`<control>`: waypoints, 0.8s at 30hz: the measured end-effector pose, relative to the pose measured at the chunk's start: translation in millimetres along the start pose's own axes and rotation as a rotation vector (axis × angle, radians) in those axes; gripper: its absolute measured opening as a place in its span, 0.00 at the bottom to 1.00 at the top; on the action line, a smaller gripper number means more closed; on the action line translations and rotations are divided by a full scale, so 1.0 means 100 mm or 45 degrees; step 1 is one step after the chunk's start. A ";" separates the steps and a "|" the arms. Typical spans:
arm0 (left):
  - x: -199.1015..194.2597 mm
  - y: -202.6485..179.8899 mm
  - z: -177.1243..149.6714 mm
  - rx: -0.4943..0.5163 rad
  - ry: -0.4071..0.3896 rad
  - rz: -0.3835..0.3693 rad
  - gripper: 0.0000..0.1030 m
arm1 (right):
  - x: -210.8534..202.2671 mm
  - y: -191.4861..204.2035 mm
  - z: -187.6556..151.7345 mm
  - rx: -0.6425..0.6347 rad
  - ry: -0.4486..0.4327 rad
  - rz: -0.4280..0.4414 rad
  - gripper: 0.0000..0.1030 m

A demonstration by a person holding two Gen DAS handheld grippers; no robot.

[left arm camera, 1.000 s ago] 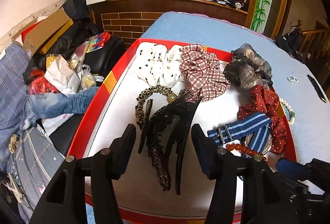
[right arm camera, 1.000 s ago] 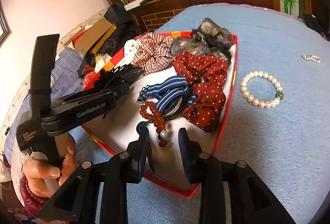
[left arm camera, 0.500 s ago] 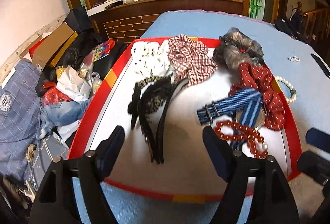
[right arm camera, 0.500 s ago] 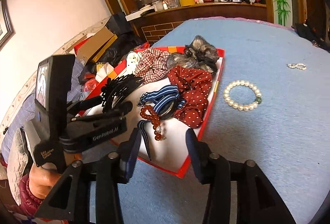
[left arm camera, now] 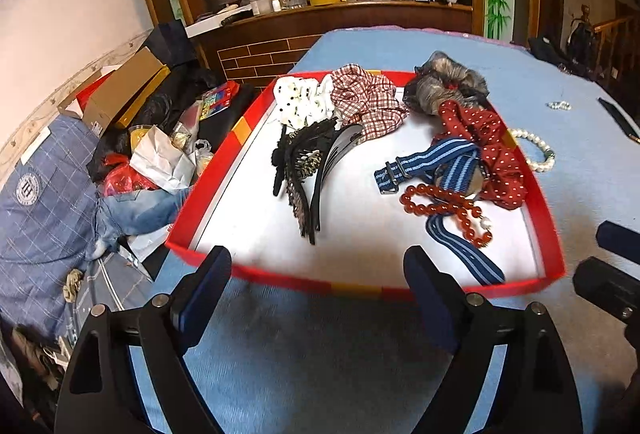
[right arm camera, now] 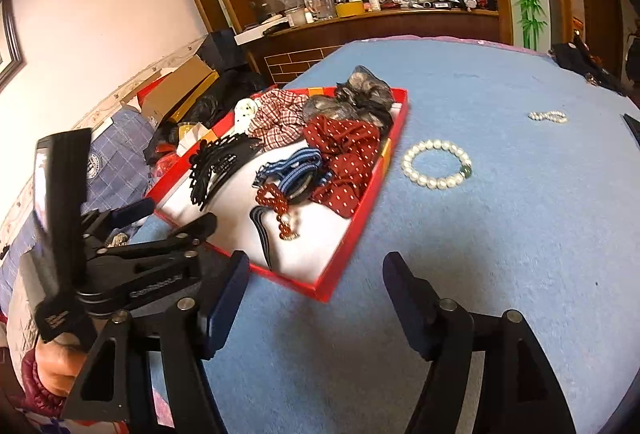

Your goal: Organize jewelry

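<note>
Both claws, left claw (left arm camera: 318, 274) and right claw (right arm camera: 316, 286), gape empty over bare blue counter (right arm camera: 500, 234) below the red tray's (left arm camera: 352, 284) near rim at frame centre.

Left wrist view: low over near edge of red tray (left arm camera: 360, 288), facing the back counter. Right wrist view: to its right, further back, angled left across the blue desk (right arm camera: 500, 234). Both share tray and pearl bracelet (right arm camera: 436, 164).
</note>
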State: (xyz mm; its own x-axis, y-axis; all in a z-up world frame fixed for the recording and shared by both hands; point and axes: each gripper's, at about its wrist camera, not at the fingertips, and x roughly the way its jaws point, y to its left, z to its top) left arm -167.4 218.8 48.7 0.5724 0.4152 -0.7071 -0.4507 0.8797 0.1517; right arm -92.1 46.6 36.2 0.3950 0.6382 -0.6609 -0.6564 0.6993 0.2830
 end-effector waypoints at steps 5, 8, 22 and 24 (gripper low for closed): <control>-0.14 0.02 -0.09 -0.028 -0.027 -0.014 0.85 | -0.08 0.00 -0.07 0.010 -0.010 -0.006 0.74; -0.26 0.05 -0.18 -0.052 -0.068 -0.006 0.85 | -0.15 0.05 -0.13 0.008 -0.026 -0.006 0.76; -0.98 0.24 -0.57 -0.104 -0.266 0.150 0.97 | -0.70 0.42 -0.47 -0.012 -0.144 -0.132 0.83; -1.09 0.26 -0.59 -0.093 -0.292 0.169 0.99 | -0.86 0.52 -0.50 -0.026 -0.182 -0.144 0.86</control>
State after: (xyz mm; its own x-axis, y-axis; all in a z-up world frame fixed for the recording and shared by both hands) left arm -282.3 182.4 89.0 0.6414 0.5746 -0.5083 -0.5754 0.7986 0.1767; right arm -192.7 12.4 72.7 0.5533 0.5961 -0.5818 -0.6150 0.7635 0.1973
